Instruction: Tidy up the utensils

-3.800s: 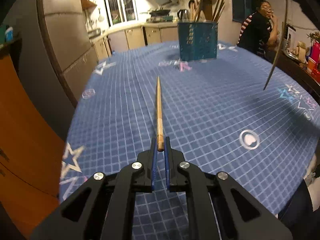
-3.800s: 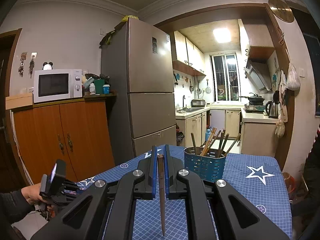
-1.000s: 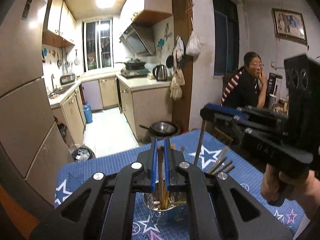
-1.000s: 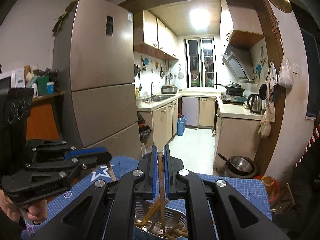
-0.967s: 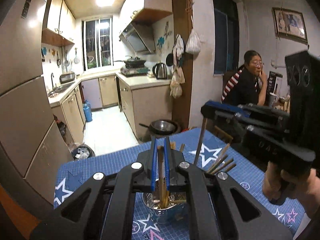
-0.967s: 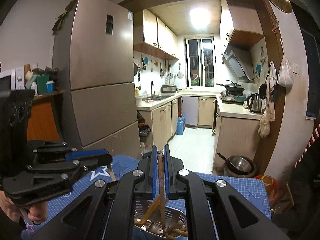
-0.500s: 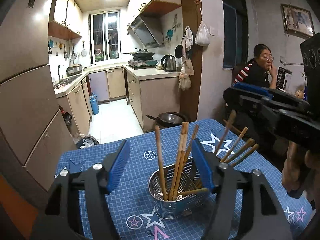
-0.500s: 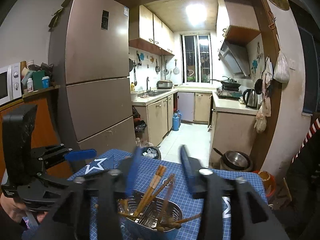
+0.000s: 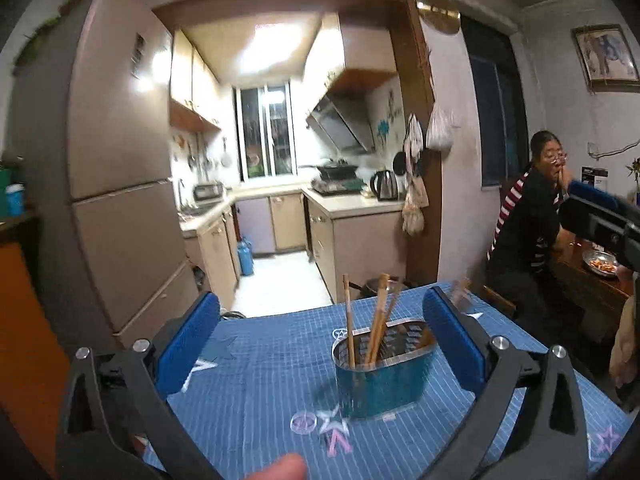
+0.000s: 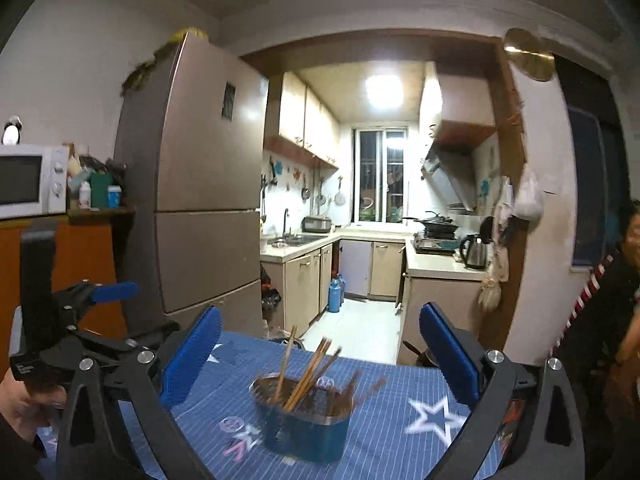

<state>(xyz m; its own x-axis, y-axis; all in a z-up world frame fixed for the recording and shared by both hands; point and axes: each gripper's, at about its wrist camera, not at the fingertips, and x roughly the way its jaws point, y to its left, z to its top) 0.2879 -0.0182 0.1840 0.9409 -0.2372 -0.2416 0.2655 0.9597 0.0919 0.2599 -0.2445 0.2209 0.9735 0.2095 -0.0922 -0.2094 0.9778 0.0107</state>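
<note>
A blue metal utensil holder (image 9: 382,372) stands on the blue star-patterned table (image 9: 260,380) with several wooden chopsticks (image 9: 374,328) upright in it. My left gripper (image 9: 320,344) is wide open and empty, back from the holder, which shows between its blue pads. In the right wrist view the holder (image 10: 306,424) and its chopsticks (image 10: 308,376) sit between the pads of my right gripper (image 10: 320,356), also wide open and empty. The left gripper (image 10: 80,320) shows at the left there; the right gripper (image 9: 600,216) shows at the right edge of the left wrist view.
A tall fridge (image 10: 200,200) stands left of the kitchen doorway. An orange cabinet (image 10: 80,272) with a microwave (image 10: 28,180) is at far left. A seated person (image 9: 532,216) is at the right by a wooden table (image 9: 592,280). A small clear disc (image 9: 303,422) lies before the holder.
Both grippers opened and let their chopsticks drop into the holder, then drew back and away from it. The holder now looks smaller and farther off in both views.
</note>
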